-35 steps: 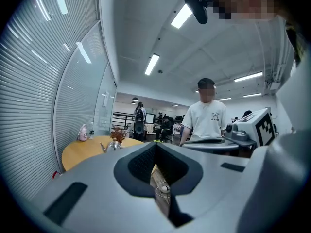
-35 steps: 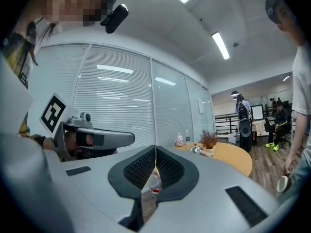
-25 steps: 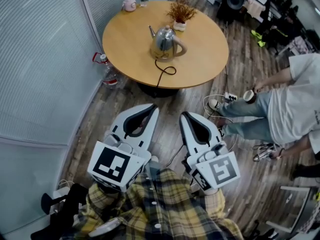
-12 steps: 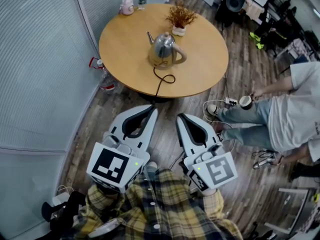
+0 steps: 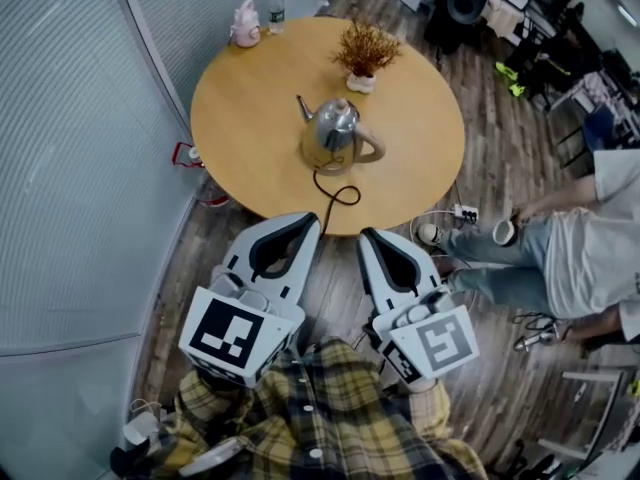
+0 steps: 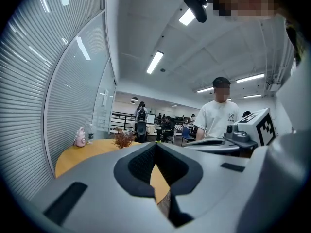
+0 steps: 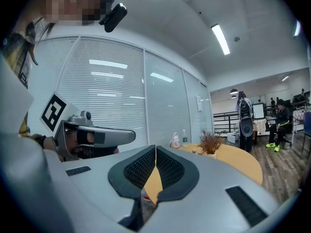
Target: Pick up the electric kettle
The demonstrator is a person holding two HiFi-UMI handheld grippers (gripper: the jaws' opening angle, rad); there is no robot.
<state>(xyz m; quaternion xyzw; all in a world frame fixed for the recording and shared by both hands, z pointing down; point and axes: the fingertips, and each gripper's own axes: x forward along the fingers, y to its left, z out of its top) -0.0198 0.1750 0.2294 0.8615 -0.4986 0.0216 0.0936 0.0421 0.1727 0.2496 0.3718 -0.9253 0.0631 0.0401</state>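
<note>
The left gripper and right gripper, both closed and empty, hover at the table's near edge. The kettle stands mid-table with bare tabletop around it.

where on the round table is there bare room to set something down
The round table is bare on its left half, between the pink bottle and the electric kettle. The right rim past the electric kettle is bare too. Crowded: electric kettle to dried plant, and the cord at the near edge.

shirt: yellow-and-dark plaid, buttoned
left tool: white shell, black pads, black-and-white marker cube
right tool: alike
</note>
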